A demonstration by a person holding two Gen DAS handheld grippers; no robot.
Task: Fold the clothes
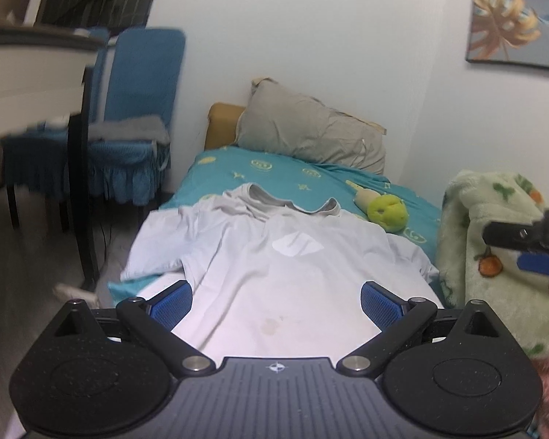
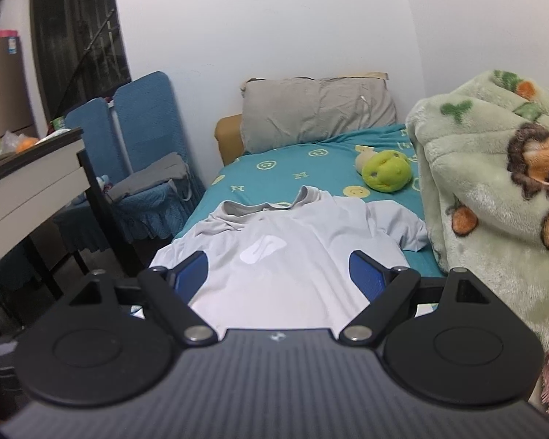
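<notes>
Bed (image 1: 274, 179) w/ teal sheet runs along the white wall; grey pillow (image 1: 311, 135) at head end, green plush toy (image 1: 388, 212) near the wall-side edge, fleece blanket (image 2: 494, 190) piled on that edge. 2 blue chairs (image 1: 139, 109) & a desk (image 2: 29, 183) stand off the bed's other side.

Your pale T-shirt (image 1: 274, 274) lies flat, front up, mid-bed, collar toward pillow, 1 sleeve over the open edge.

Your left gripper (image 1: 276, 301) hovers level over the hem, fingers wide apart, holding nothing. Your right gripper (image 2: 278, 274): same pose, spread wide, nothing between pads.

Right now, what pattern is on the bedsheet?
Teal bedsheet with yellow smiley faces; clearest in the right wrist view.
</notes>
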